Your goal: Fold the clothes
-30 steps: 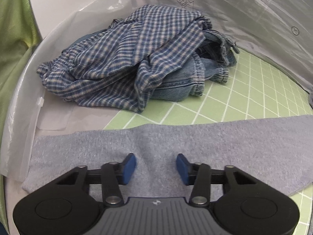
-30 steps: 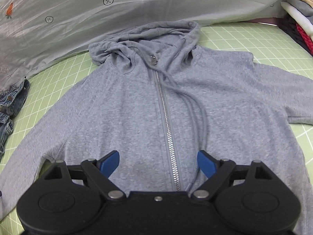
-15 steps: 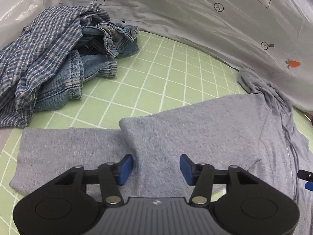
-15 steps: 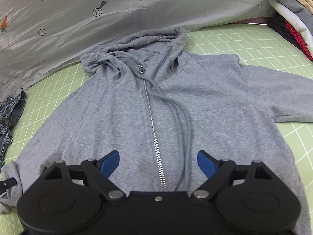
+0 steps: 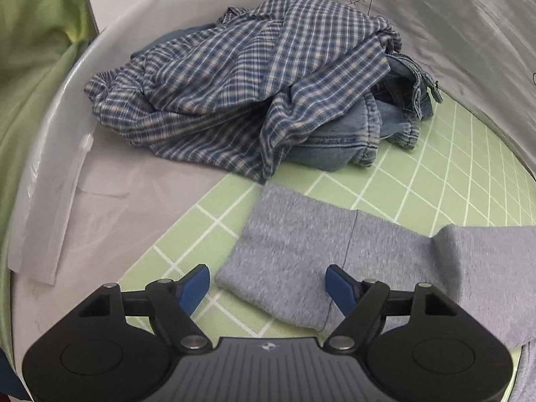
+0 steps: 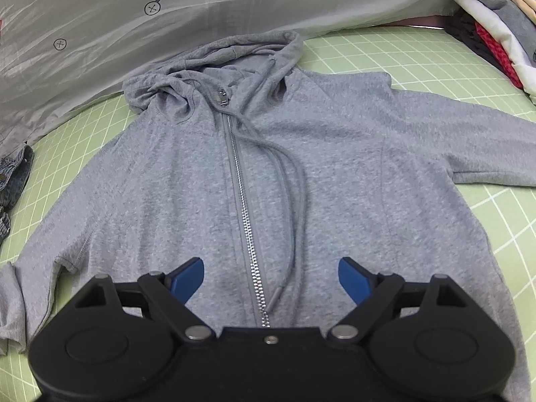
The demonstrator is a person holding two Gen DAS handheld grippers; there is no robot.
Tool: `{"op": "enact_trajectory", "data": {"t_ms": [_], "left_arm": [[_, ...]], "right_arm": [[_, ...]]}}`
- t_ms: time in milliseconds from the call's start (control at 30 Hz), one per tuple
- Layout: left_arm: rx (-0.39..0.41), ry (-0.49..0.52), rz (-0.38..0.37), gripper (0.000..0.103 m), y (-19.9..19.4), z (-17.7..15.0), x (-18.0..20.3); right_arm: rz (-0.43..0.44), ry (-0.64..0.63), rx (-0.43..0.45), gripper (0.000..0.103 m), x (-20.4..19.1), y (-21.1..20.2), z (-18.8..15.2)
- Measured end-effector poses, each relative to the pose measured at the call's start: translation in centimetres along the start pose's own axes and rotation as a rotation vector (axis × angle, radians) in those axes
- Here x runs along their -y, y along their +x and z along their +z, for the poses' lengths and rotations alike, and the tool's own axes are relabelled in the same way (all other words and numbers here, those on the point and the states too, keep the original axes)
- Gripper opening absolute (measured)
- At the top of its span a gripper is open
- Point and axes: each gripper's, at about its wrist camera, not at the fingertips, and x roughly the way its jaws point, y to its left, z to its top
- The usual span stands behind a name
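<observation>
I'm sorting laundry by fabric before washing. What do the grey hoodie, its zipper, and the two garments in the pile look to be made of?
The grey hoodie looks like a heathered cotton-blend knit: matte and softly speckled. Its zipper appears to be metal, with shiny silver teeth. The plaid shirt seems a thin woven cotton, creasing sharply. The jeans under it look like faded blue denim with thick stitched seams.

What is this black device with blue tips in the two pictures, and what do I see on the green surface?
Each picture comes from a camera on a hand-held gripper, looking forward along its two blue fingers. The left gripper is open, above the cuff of a grey sleeve; behind it lie a checked shirt and jeans in a heap. The right gripper is open over a grey zip hoodie, spread flat on the green grid mat. Nothing is held.
</observation>
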Motion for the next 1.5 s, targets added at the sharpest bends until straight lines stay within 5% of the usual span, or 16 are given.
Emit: {"op": "enact_trajectory", "data": {"t_ms": [333,533,567,1000,1267,1500], "left_arm": [[0.032,0.029,-0.015,0.071,0.0,-1.1,0.6],[0.036,0.042,-0.061,0.025,-0.3,-1.3,0.9],[0.017,0.024,-0.098,0.006,-0.3,-1.1,0.8],[0.151,-0.001,-0.259,0.006,-8.0,-2.0,5.2],[0.180,0.138,-0.377,0.006,-11.0,-4.9,15.4],[0.101,0.287,-0.545,0.005,-11.8,-8.1,28.1]], "right_arm": [[-0.027,0.074,0.052,0.089,1.9,-1.6,-0.2],[-0.028,0.113,0.087,0.089,3.5,-3.5,-1.6],[-0.028,0.120,0.092,0.089,3.9,-3.9,-1.8],[-0.048,0.103,0.079,0.090,10.7,-7.5,-4.6],[-0.061,0.139,0.080,0.090,16.3,-8.2,-4.4],[-0.094,0.217,0.115,0.091,22.2,-8.2,-3.1]]}}
